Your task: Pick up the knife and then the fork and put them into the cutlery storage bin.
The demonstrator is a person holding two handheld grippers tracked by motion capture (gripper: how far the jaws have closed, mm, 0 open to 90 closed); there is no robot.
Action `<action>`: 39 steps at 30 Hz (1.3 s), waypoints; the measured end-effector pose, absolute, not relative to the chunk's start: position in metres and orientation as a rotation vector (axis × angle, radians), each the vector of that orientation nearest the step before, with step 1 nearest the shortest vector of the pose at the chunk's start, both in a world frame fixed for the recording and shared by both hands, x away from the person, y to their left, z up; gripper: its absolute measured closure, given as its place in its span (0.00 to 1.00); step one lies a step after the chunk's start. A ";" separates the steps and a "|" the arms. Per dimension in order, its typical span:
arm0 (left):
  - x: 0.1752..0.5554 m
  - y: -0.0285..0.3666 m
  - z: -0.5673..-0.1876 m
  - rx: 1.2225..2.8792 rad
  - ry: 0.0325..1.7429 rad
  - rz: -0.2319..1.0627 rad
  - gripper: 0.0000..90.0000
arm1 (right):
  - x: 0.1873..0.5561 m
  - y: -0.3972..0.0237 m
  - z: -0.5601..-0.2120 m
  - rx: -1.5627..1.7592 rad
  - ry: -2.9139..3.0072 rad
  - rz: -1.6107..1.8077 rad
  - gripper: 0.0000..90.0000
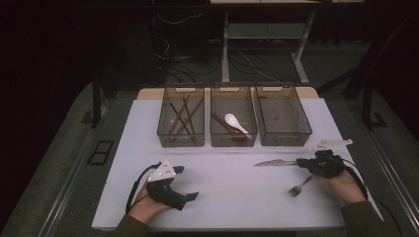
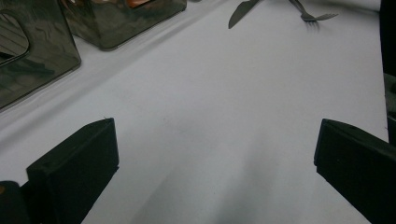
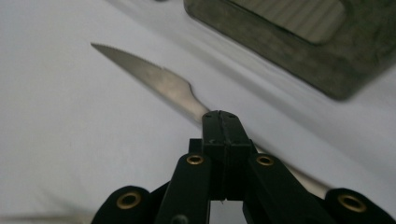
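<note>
Right hand-held gripper (image 1: 300, 162) has its jaws clamped tight on the knife (image 1: 274, 162) by the handle, blade pointing left across the bench (image 1: 222, 197) — a grip at the handle end keeps the serrated blade clear and free to go in tip-first. In the right gripper view the blade (image 3: 149, 77) runs out past the closed jaws, with the third bin's corner (image 3: 299, 51) just beyond. I hold the knife low over the bench, near the front of that bin (image 1: 282, 117), which looks bare; I judge it is meant for there, since the chopsticks (image 1: 180, 117) and the spoons (image 1: 232, 126) each have their own bin. Left hand-held gripper (image 1: 185, 183) rests with jaws wide and nothing between them — parked out of the way. The fork (image 1: 299, 186) lies on the bench just beside my right hand, likely next.
</note>
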State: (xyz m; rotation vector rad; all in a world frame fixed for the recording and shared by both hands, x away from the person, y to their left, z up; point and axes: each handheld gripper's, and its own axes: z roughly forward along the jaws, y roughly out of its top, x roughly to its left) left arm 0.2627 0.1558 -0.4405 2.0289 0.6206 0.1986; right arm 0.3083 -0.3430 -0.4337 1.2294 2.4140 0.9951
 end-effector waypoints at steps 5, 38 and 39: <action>0.263 0.156 -0.440 2.029 0.620 0.201 0.00 | 0.282 -0.357 -0.435 1.260 2.433 1.012 0.99; 0.262 0.154 -0.440 2.034 0.617 0.199 0.00 | 0.259 -0.304 -0.446 1.087 2.603 1.076 0.99; 0.262 0.154 -0.440 2.034 0.618 0.198 0.00 | 0.262 -0.302 -0.446 1.088 2.599 1.075 0.99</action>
